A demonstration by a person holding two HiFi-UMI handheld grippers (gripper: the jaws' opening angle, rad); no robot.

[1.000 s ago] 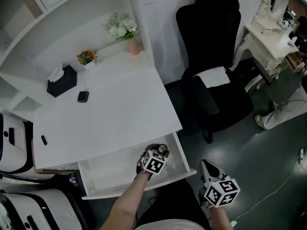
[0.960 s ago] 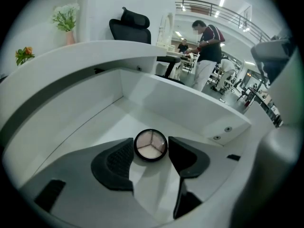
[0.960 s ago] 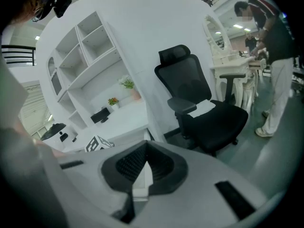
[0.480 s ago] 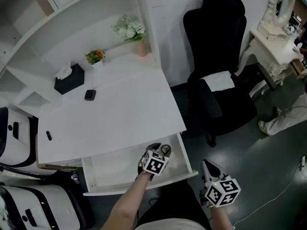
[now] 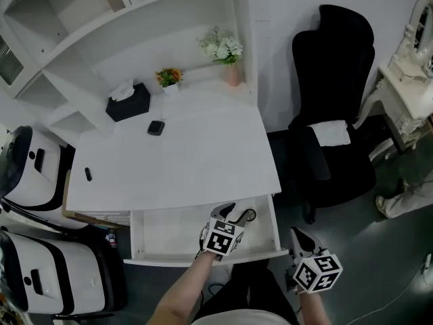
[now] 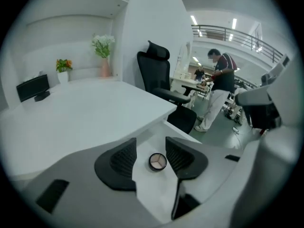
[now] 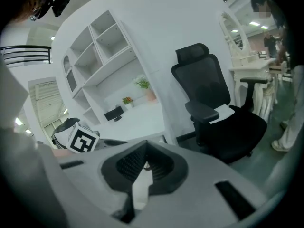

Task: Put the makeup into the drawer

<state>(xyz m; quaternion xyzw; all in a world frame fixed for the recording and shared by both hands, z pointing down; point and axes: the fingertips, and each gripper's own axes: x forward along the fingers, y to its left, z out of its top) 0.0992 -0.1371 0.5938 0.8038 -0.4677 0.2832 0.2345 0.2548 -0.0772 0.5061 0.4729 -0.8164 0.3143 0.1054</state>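
White desk under white shelves; black office chair; grey floor.

Head cam: high up, steeply down, far off; takes in whole white desk top, white wall shelves, open white drawer, black high-back office chair. Left gripper cam: low, v. close behind own jaws, faces across desk twd chair + hall beyond. Right gripper cam: low, off desk's front corner, faces shelves + chair. All 3 share chair, desk, pink vase w/ white flowers; rt view also catches left's marker cube.
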